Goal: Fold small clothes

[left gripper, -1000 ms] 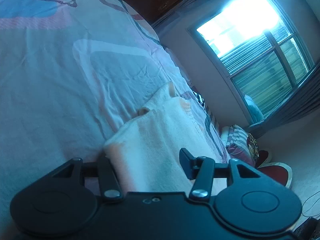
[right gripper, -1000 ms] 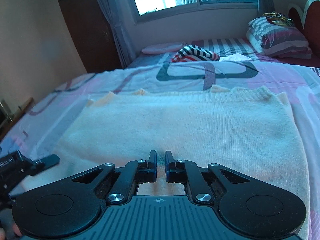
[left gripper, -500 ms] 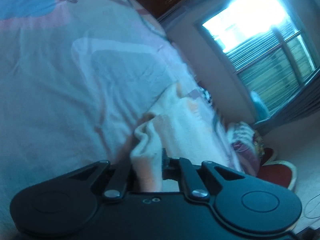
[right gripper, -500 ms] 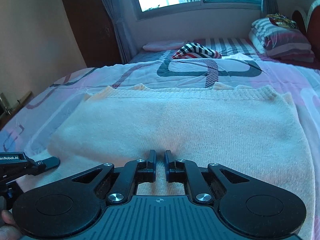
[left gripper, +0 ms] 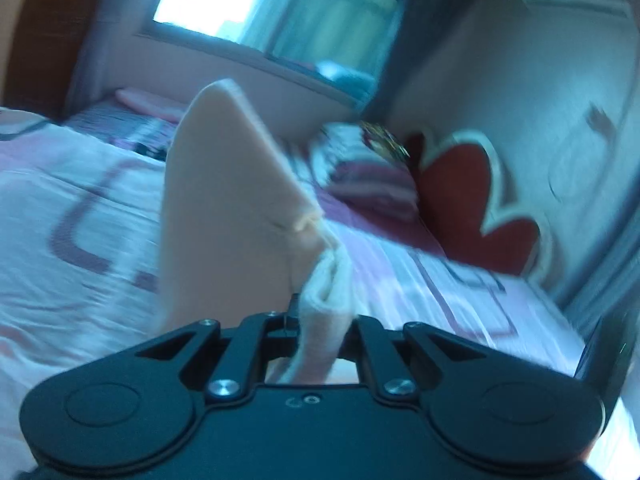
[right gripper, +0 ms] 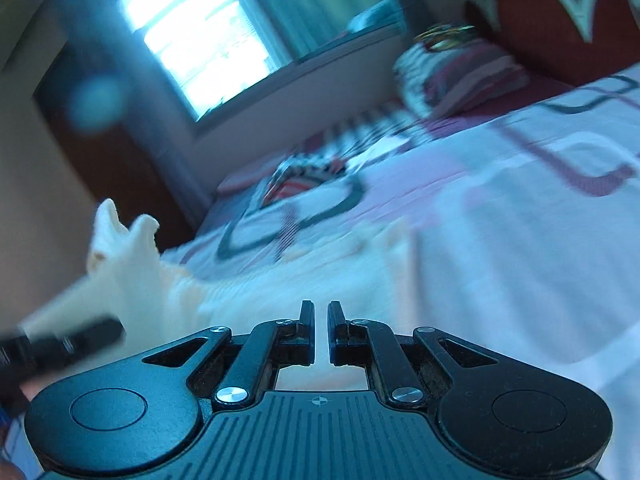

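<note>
the left gripper (left gripper: 320,312) is pinching a bunched fold of the cream knitted garment (left gripper: 224,200), its fingers pressed in against the cloth on both sides. from that pinch a broad flap is standing up off the bed, rising to a rounded corner against the window wall; its near face is looking smooth and peach-toned, while the pinched edge is showing a thicker, fuzzy white roll. to the flap's right the bedsheet (left gripper: 420,280) is lying open toward the headboard (left gripper: 476,216), a dark red scalloped shape with a pale border. striped pillows (left gripper: 372,184) are stacking against it. to the left, more sheet is stretching away, pale with pink and purple looping bands.

in the right wrist view the right gripper (right gripper: 321,332) is sitting low over the garment (right gripper: 304,288) with its fingers nearly together, only a thin gap between the pads; whether any cloth is caught there cannot be told. the knit is spreading flat ahead of it, blurred, with its far edge ending on the sheet (right gripper: 520,240). at the left a lifted corner of the garment is poking up in two soft peaks, and the dark, blurred tip of the left gripper (right gripper: 64,346) is showing just below it. beyond, a striped cloth (right gripper: 308,172) is lying in a heap, well apart from the garment, near the window (right gripper: 208,44).
</note>
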`<action>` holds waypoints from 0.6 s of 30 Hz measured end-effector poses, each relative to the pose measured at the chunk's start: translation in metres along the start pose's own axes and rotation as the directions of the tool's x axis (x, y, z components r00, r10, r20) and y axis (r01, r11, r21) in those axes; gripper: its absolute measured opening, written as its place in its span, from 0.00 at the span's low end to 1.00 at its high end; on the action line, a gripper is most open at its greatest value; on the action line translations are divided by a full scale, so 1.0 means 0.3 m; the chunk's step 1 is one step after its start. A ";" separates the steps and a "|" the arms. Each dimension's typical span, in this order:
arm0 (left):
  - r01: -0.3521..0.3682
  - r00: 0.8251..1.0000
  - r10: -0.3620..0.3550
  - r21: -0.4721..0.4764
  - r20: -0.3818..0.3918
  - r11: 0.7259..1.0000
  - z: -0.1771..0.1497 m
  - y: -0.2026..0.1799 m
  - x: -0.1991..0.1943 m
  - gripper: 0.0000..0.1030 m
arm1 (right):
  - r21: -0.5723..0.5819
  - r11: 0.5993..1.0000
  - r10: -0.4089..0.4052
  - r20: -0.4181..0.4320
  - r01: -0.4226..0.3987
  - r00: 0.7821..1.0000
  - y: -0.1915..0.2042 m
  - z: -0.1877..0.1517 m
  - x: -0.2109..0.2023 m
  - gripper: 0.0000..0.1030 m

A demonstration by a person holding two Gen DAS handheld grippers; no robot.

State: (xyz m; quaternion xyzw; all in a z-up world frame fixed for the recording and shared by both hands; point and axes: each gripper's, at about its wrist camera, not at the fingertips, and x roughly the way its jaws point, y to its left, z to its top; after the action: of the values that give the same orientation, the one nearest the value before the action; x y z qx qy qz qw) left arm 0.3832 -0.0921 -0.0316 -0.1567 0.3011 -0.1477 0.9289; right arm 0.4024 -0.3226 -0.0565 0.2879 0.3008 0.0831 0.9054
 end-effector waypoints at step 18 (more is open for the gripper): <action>-0.149 0.985 0.146 -0.030 -0.091 0.988 0.076 0.194 0.116 0.63 | -0.012 0.989 0.146 -0.166 -0.150 0.975 -0.019 0.010 0.013 0.46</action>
State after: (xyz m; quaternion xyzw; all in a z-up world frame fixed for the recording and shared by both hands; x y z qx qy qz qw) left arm 0.4344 -0.0474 -0.0541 -0.1446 0.3554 -0.0798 0.9200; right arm 0.4073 -0.3275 -0.0599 0.2907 0.3513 0.1773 0.8722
